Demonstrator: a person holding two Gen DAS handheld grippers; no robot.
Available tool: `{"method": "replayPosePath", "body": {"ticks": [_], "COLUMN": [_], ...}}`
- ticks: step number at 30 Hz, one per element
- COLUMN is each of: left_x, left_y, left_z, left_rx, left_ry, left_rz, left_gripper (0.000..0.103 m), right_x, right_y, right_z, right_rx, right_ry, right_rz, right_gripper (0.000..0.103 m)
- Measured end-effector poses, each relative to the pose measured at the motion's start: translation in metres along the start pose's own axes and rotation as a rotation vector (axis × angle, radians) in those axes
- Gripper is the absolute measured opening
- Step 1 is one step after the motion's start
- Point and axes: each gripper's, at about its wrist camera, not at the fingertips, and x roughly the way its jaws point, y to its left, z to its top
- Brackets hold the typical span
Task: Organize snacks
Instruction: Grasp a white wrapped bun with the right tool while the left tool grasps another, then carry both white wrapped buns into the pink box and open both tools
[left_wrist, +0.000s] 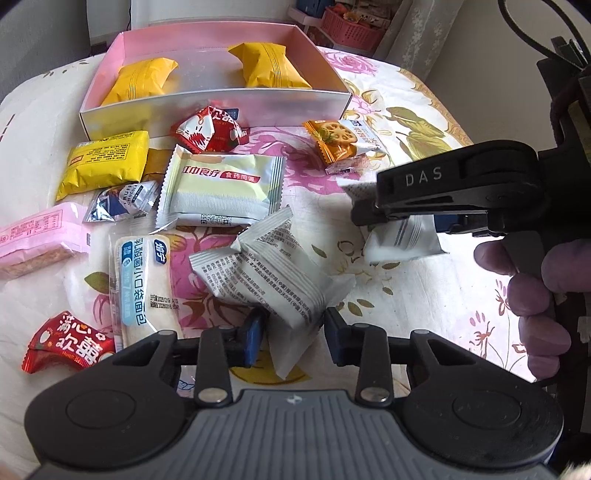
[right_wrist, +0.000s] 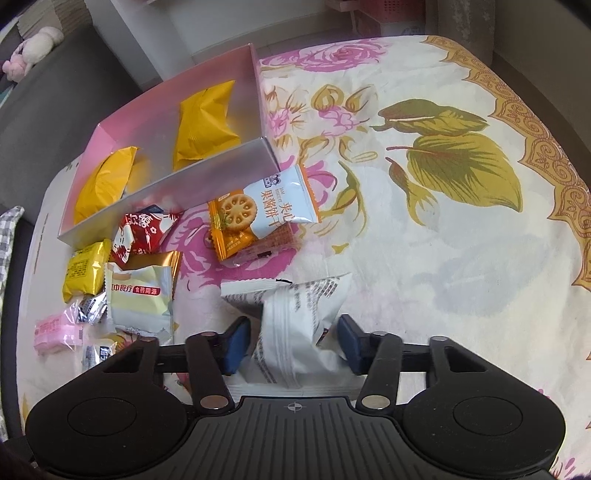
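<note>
Both claws are busy: the left claw (left_wrist: 294, 334) is clamped on a white snack packet (left_wrist: 273, 280) low in the frame's centre, and the right claw (right_wrist: 293, 341) squeezes another white packet (right_wrist: 295, 325) (fine print all over). The pink box (left_wrist: 214, 107) sits upper left on the flowery counter (right_wrist: 443, 258), two yellow packs (left_wrist: 142, 79) inside.

So the pink box (left_wrist: 207, 107) has two big yellow packets (left_wrist: 138, 82) inside. In front of it, out on the table (left_wrist: 406, 110), I count two red wrapped candies (left_wrist: 208, 130), two white packets with grey print (left_wrist: 273, 275), and one small yellow packet (left_wrist: 105, 162). There's also one pale green biscuit pack (left_wrist: 225, 190) and one orange lotus-root cracker pack (left_wrist: 332, 142).
</note>
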Motion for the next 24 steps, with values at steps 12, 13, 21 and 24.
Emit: {"method": "replayPosePath", "body": {"ticks": [12,13,21,24], "left_x": [-0.01,-0.011,-0.016,-0.016], "left_y": [0.002,0.002,0.0,-0.001], "left_z": [0.002,0.002,0.003,0.003], "left_rx": [0.004,0.004,0.041,0.044], "left_ry": [-0.03,-0.035,-0.057,-0.058], "left_rz": [-0.001,0.0,0.008,0.007], "left_gripper": [0.028,0.028,0.009,0.007], "right_x": [-0.01,-0.011,-0.021,-0.025], "right_y": [0.007,0.007,0.01,0.011], "right_z": [-0.002,-0.002,-0.002,-0.001], "right_rx": [-0.033,-0.035,-0.048,-0.048], "right_ry": [-0.037,-0.041,-0.067,-0.075], "right_rz": [0.016,0.017,0.037,0.047], "right_gripper": [0.032,0.031,0.03,0.031]}}
